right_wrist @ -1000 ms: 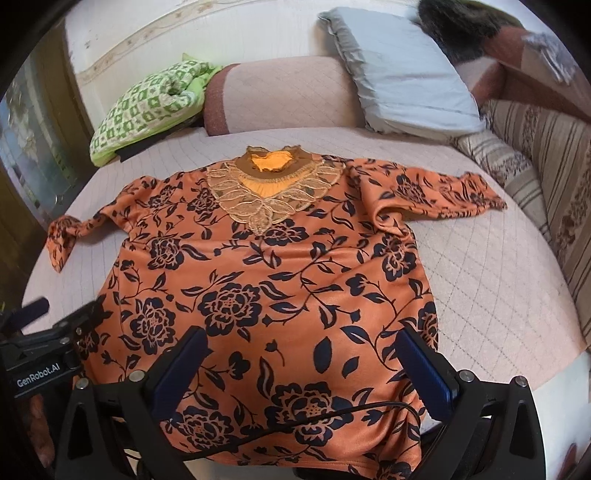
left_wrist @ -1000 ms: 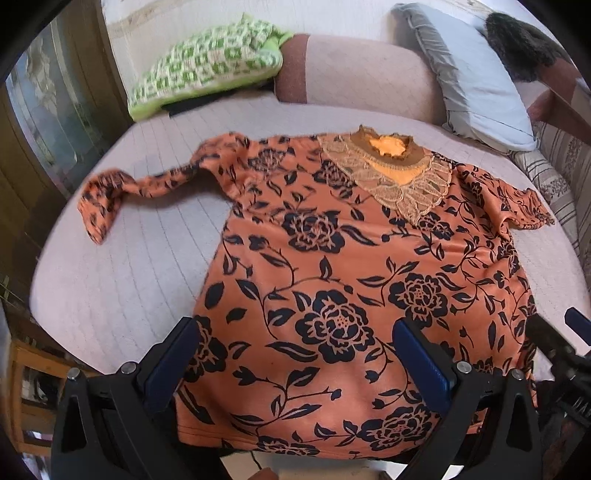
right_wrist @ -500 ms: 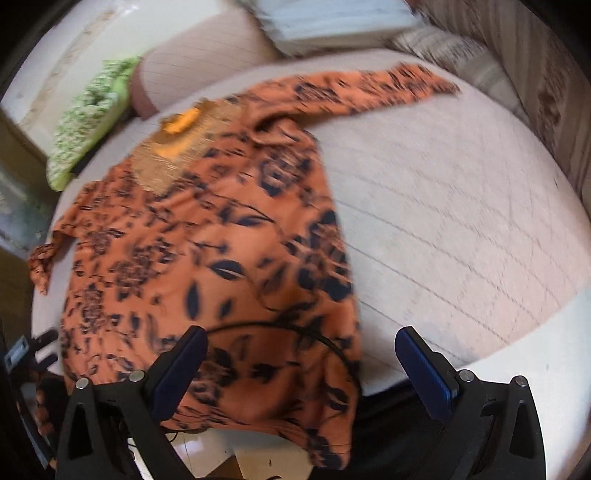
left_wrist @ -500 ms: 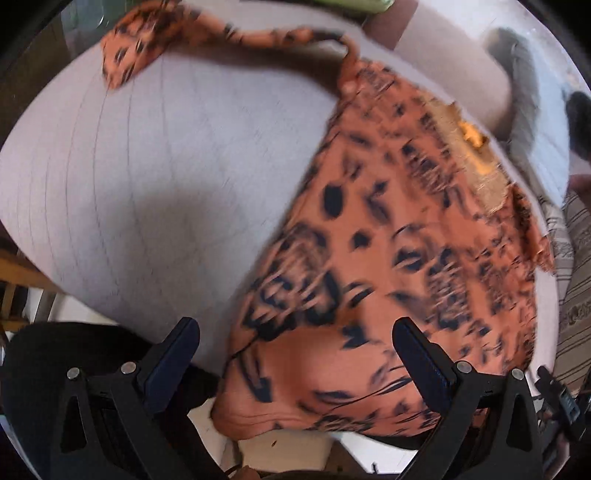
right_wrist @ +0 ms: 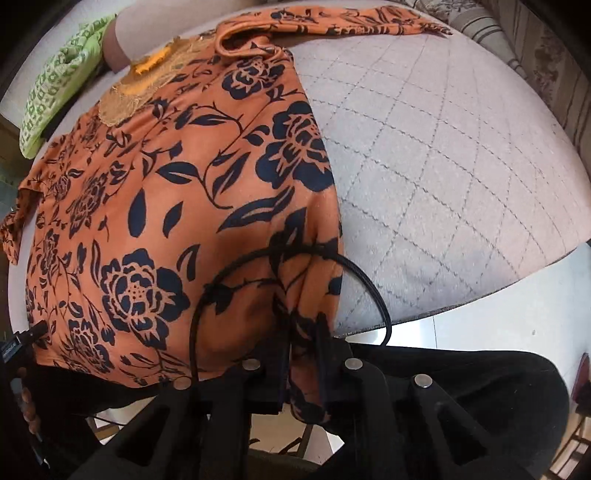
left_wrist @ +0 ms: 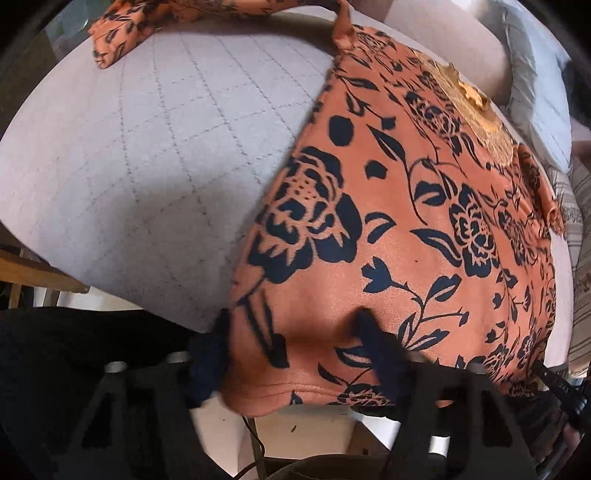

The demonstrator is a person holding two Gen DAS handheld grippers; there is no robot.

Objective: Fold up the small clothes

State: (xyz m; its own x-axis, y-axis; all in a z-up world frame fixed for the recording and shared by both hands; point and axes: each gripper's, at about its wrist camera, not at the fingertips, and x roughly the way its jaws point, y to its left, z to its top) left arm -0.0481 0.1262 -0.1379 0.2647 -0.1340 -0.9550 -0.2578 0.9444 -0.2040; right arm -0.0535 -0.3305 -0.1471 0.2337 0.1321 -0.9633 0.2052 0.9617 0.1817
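- Orange blouse (left_wrist: 424,206) with a dark floral print lies spread flat on the quilted bed (left_wrist: 140,155), front up, its hem hanging over the near edge towards you.
- Your left gripper (left_wrist: 295,354) is at the blouse's lower left corner: one finger sits outside the side seam, the other presses onto the fabric from above, and a wide fold of hem bulges between them. The fingers are blurred and partway together, so you cannot tell whether they have actually pinched the cloth.
- Your right gripper (right_wrist: 303,350) is at the lower right corner of the blouse (right_wrist: 155,192). Its fingers are drawn close together with a bunched strip of the hem clamped between them, the cloth puckering upward from the grip.
- A black cable (right_wrist: 229,280) loops across the fabric just in front of your right gripper, resting on the blouse near the pinched corner.
- The lace collar (right_wrist: 147,81) sits at the far end of the garment, well away from both grippers.
- One sleeve (left_wrist: 155,18) stretches out to the left across the bed; the other sleeve (right_wrist: 332,26) reaches out to the right, its shoulder folded into a small ridge.
- A green patterned cushion (right_wrist: 59,77) lies beyond the blouse at the far left, and a grey pillow (left_wrist: 535,74) lies past the collar on the right.
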